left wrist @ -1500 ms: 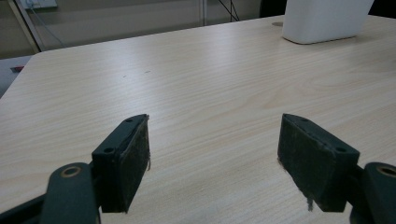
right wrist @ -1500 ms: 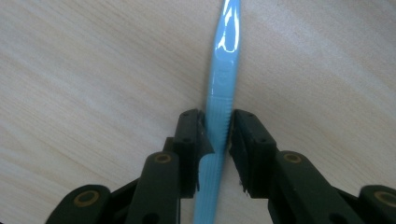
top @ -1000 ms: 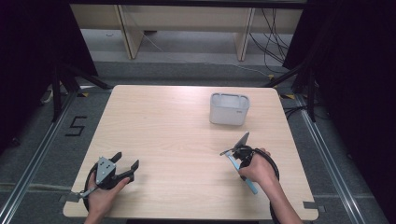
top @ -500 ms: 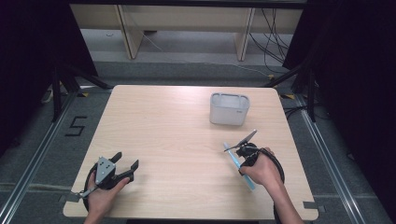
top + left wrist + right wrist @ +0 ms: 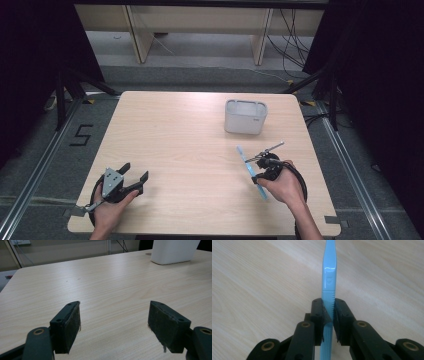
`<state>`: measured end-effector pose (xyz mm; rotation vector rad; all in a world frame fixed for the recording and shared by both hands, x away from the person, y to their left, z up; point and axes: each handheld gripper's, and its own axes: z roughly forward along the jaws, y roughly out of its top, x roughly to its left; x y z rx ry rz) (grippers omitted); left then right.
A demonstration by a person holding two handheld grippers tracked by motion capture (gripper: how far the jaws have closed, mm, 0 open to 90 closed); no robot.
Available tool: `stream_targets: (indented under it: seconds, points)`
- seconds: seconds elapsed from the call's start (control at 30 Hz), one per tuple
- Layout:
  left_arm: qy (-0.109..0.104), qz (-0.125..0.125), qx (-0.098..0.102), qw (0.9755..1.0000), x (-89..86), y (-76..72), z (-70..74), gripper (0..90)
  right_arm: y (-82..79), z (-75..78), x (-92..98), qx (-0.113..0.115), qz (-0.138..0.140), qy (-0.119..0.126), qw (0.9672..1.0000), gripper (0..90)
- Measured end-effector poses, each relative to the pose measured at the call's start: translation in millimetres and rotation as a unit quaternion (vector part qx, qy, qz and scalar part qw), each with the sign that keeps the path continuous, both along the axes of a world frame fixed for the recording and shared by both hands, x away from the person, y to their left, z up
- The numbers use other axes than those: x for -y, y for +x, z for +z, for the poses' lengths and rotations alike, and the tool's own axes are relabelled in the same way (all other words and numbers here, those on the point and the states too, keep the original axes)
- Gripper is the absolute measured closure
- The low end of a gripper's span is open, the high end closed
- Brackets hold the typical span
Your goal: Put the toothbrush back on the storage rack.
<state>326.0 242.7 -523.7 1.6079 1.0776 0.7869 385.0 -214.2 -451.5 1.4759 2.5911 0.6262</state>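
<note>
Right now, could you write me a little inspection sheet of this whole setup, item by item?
Surface: light wooden table, bare apart from the items below.
Job's things: blue plastic knife; white container standing near the far right.
Clutter: nothing seen.
Grippers: left gripper open and holding nothing, low over the near left corner; right gripper shut on the knife.
Cables: black cable looping from the right gripper; more cables on the floor beyond the table.
Surroundings: grey floor, a "5" marked on it, dark curtains, wooden furniture legs behind.
</note>
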Motion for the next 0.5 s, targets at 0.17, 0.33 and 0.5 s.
stream_targets:
  seconds: [0.17,0.33,0.5]
  points:
    - [0.0,0.001,0.0,1.0,-0.1,0.1,0.0,25.1,-5.1,-0.4,1.2,0.027,-0.003,0.037,0.9989,79.1]
    - [0.0,0.002,0.0,1.0,0.4,-0.1,0.0,25.0,-6.7,-5.2,4.4,0.05,0.009,0.052,0.9973,79.1]
    - [0.0,0.002,0.0,1.0,0.2,0.1,0.0,24.9,-9.7,-10.7,5.9,0.077,0.014,0.06,0.9951,79.1]
